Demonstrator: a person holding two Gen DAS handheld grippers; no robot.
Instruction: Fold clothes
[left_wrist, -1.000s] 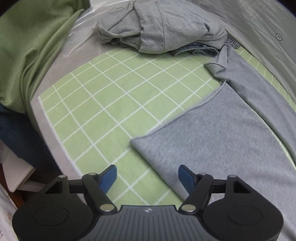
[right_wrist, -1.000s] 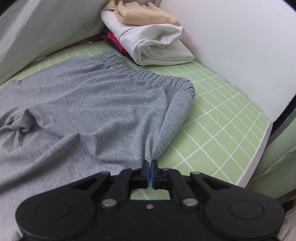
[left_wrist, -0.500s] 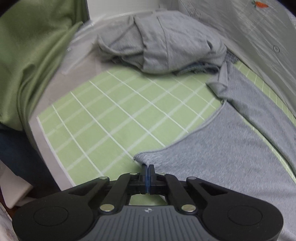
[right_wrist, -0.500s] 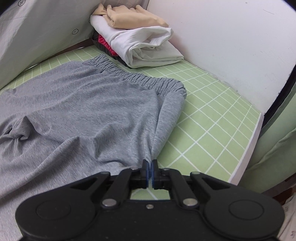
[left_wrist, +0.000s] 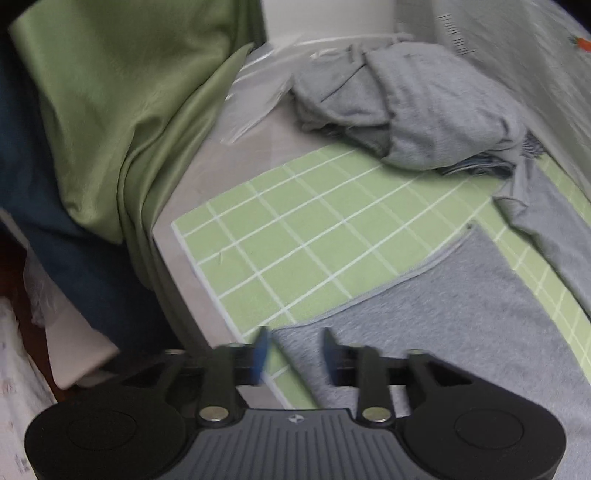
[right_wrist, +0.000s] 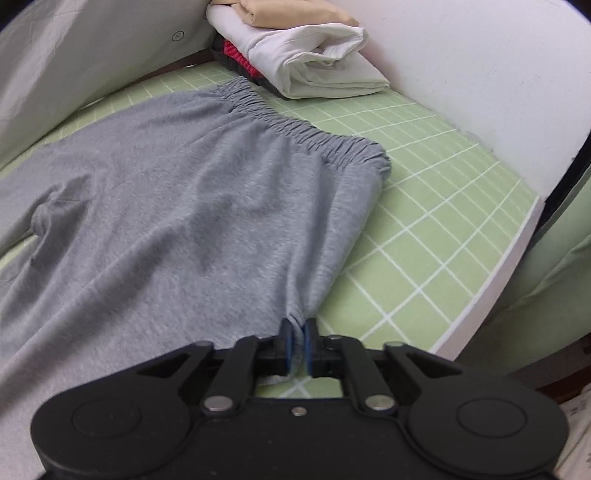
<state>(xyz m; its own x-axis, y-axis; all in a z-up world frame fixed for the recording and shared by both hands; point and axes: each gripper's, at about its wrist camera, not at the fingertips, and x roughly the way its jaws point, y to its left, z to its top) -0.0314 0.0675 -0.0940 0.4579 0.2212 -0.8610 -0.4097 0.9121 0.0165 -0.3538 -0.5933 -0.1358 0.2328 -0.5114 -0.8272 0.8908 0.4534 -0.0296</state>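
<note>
Jaws of both grippers, earlier clamped on grey trousers (right_wrist: 192, 206), are opening.

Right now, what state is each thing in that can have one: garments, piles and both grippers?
Grey pants: spread flat on the mat, unfolded.
Left gripper: jaws opening, hem corner between them.
Right gripper: jaws opening, side edge bunched between them.
Grey pile: crumpled, unfolded.
White stack: folded.
</note>
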